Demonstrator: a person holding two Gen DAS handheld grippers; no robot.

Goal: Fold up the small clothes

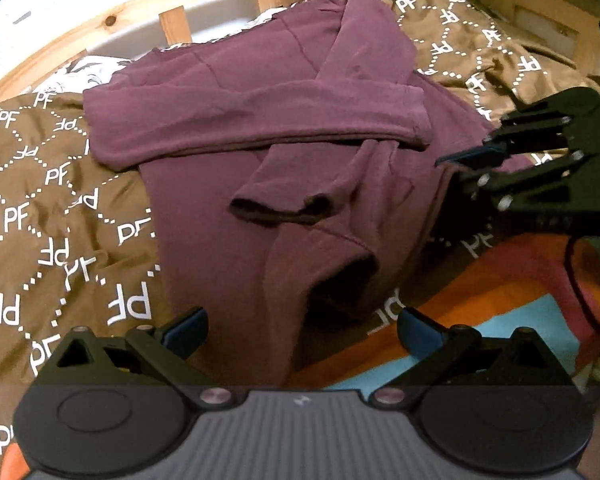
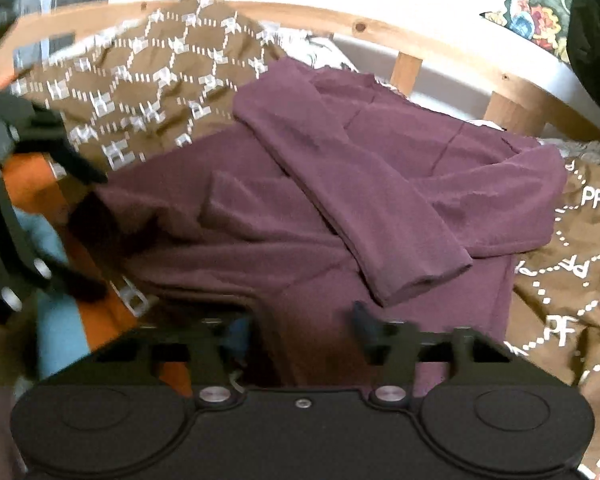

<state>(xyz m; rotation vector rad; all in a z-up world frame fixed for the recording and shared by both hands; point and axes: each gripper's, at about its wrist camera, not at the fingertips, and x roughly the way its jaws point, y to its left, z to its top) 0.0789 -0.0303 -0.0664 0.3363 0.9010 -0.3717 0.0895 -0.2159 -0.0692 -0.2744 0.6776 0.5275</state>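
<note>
The maroon long-sleeved top (image 1: 260,128) lies spread on the brown bedspread (image 1: 32,208) straight ahead of both my grippers, both sleeves (image 2: 352,196) already folded across its body. One cuff (image 1: 284,208) lies in the middle of the garment, ahead of my left gripper. The hem edge nearest me humps up, with a dark fold gaping ahead of the left fingers.

My left gripper (image 1: 300,332) hangs over that near edge with its jaws wide apart; the cloth lies below and between the blue-padded fingertips (image 1: 188,330), and neither pad touches it.

My right gripper (image 2: 300,320) sits at the garment's near edge with the jaws at a narrow gap. Maroon fabric fills the space between the fingers. In the left wrist view the same gripper (image 1: 460,168) comes in from the right with its tips at the garment's side edge, pinched on the cloth there.

Past the top, beyond both grippers, runs a wooden bed rail (image 1: 176,24). Nearer me, under the grippers, an orange and light-blue striped cover (image 1: 480,308) shows.
</note>
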